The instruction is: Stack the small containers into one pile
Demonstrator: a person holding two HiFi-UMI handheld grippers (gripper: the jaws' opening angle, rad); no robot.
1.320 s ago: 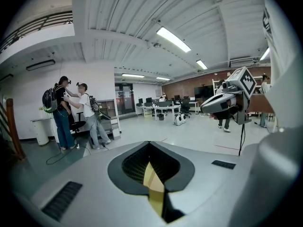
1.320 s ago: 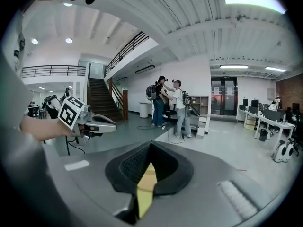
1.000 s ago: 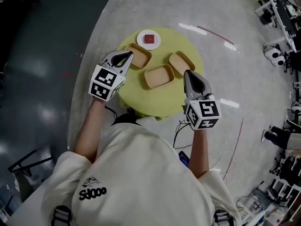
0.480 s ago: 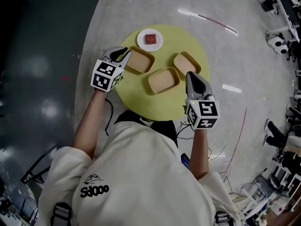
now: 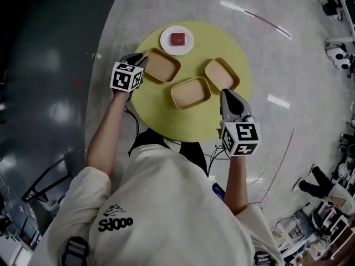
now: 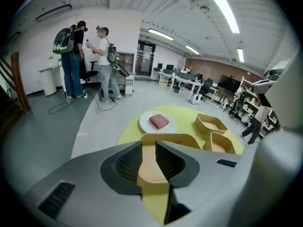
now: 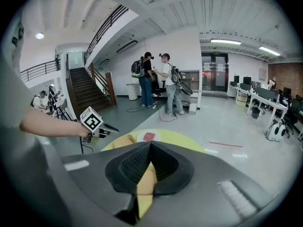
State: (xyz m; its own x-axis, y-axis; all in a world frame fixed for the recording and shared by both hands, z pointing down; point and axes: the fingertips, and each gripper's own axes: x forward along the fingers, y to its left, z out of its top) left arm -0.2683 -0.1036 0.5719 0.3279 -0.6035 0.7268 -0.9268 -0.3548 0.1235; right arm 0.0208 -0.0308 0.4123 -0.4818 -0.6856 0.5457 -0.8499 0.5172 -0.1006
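Three tan containers sit apart on a round yellow table (image 5: 161, 115): a left one (image 5: 162, 65), a middle one (image 5: 190, 92) and a right one (image 5: 222, 74). My left gripper (image 5: 142, 61) is at the left container's outer end. In the left gripper view its jaws (image 6: 147, 148) are opening, and the near part of that container (image 6: 165, 140) shows in the gap without the pads pressing on it. My right gripper (image 5: 225, 94) hangs shut and empty between the middle and right containers, tips (image 7: 150, 144) together.
A white plate (image 5: 177, 39) with a red block lies at the table's far edge. Two people with backpacks (image 6: 90, 60) stand across the grey floor. Desks and equipment (image 5: 338, 54) line the room's right side. A staircase (image 7: 90, 91) rises beyond the table.
The left gripper has slid out along the left container's outer end, and its jaws have gone from shut to parted. The right gripper stays shut near the middle container.
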